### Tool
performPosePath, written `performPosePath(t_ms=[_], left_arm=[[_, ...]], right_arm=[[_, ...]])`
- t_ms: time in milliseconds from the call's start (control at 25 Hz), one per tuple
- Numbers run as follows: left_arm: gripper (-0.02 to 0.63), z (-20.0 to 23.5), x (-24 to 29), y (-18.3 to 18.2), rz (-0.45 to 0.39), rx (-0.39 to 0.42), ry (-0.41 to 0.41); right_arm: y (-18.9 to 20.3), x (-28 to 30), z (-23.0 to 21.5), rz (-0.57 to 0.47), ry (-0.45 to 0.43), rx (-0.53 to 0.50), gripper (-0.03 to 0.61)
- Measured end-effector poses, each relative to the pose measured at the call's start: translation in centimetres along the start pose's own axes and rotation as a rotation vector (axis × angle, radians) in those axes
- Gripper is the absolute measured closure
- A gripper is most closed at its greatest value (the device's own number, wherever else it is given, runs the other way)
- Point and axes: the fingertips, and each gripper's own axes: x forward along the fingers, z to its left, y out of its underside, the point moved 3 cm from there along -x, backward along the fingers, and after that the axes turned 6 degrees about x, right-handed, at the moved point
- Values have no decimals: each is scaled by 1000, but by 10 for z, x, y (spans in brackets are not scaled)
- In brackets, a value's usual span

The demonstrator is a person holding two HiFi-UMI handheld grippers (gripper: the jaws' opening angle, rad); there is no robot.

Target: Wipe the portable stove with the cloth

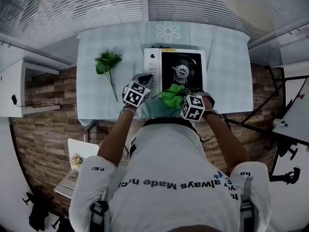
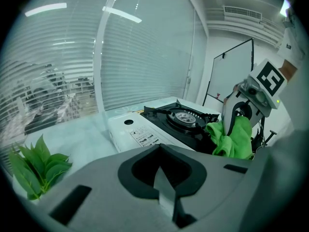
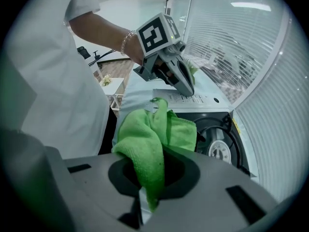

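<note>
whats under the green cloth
The green cloth, held in the right tool, drapes over the near edge of the portable stove. The burner beside it shows; the surface beneath is covered.

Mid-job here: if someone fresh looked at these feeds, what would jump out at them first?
First, the bright green cloth, pinched in the right gripper and bunched at the near edge of the portable stove in the middle of the table. Next, the left gripper, jaws together and empty, by the stove's white control side. A leafy green sprig lies on the table to the stove's left.
</note>
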Motion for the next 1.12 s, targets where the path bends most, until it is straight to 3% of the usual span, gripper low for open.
performPosePath(t_ms=[440, 1120], left_arm=[[603, -1, 0, -2, 42, 22, -6], [603, -2, 0, -3, 102, 29, -7]], right_arm=[[28, -13, -9, -3, -39, 67, 555], [77, -34, -20, 15, -30, 154, 555]])
